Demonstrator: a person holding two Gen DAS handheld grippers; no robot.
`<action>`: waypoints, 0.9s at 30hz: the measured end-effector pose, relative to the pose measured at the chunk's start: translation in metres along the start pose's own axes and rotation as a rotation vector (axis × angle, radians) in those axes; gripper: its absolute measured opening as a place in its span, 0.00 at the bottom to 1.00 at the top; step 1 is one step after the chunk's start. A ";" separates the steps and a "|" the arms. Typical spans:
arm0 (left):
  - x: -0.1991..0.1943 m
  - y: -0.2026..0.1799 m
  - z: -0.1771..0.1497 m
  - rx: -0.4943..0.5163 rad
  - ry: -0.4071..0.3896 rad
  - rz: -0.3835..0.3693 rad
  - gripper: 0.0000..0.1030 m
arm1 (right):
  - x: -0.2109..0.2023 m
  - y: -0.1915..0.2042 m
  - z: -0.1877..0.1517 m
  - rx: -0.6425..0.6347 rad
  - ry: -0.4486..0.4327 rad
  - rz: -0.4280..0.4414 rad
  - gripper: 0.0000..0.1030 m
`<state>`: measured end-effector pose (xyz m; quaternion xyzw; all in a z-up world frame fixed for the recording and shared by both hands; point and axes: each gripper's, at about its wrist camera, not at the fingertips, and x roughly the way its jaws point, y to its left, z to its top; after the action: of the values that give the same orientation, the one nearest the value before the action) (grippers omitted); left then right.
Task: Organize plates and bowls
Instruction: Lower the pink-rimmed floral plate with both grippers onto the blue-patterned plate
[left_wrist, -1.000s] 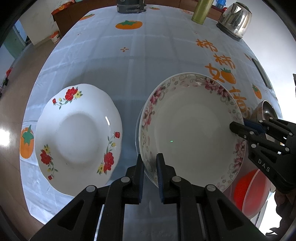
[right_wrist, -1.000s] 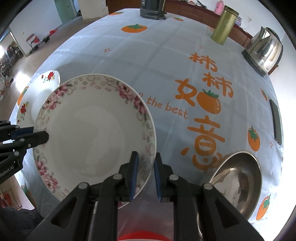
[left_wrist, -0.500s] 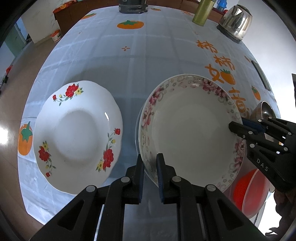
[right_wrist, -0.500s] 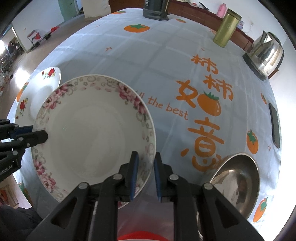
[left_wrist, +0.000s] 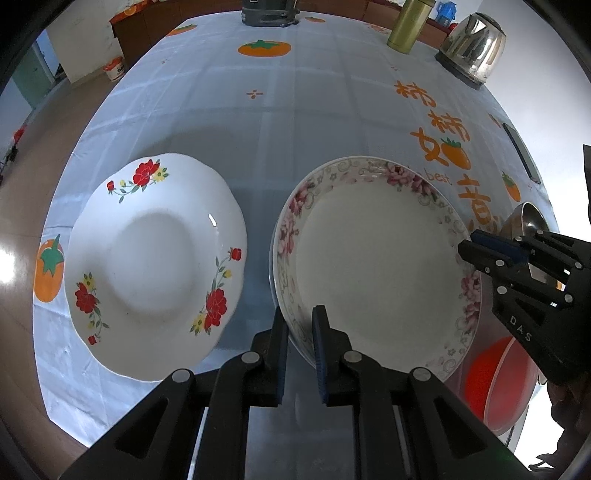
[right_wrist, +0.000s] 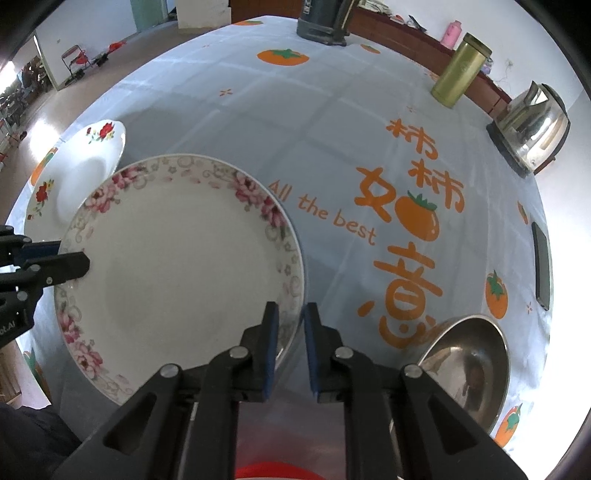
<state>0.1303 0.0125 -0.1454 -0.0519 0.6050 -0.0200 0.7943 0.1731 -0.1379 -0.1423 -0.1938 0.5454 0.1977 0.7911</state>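
Note:
A pink-flowered plate hangs above the tablecloth, held by two opposite edges. My left gripper is shut on its near left rim. My right gripper has the plate by the right rim; its jaws are closing, with the rim between the pads. Each gripper shows in the other's view: the right gripper at the plate's right side, the left gripper at its left side. A white plate with red flowers lies on the cloth to the left, seen as the red-flowered plate behind the held plate.
A steel bowl sits at the near right, and a red plastic bowl lies below the right gripper. A kettle, a green canister and a dark phone stand along the far and right edges of the table.
The right gripper has rolled slightly, and the plate's rim now uncovers a bit more of the printed words on the cloth. Both grips stay on the plate.

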 end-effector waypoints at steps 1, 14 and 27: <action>0.000 -0.001 0.000 0.001 0.000 0.001 0.14 | 0.000 0.000 0.000 0.000 -0.001 -0.001 0.13; 0.000 -0.010 0.004 0.066 -0.031 0.080 0.15 | 0.000 -0.001 -0.001 0.005 -0.004 0.003 0.13; 0.001 -0.020 0.003 0.150 -0.056 0.155 0.18 | 0.000 -0.001 -0.001 0.007 -0.003 -0.003 0.13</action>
<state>0.1339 -0.0074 -0.1429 0.0539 0.5817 -0.0023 0.8116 0.1732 -0.1394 -0.1425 -0.1913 0.5445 0.1950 0.7930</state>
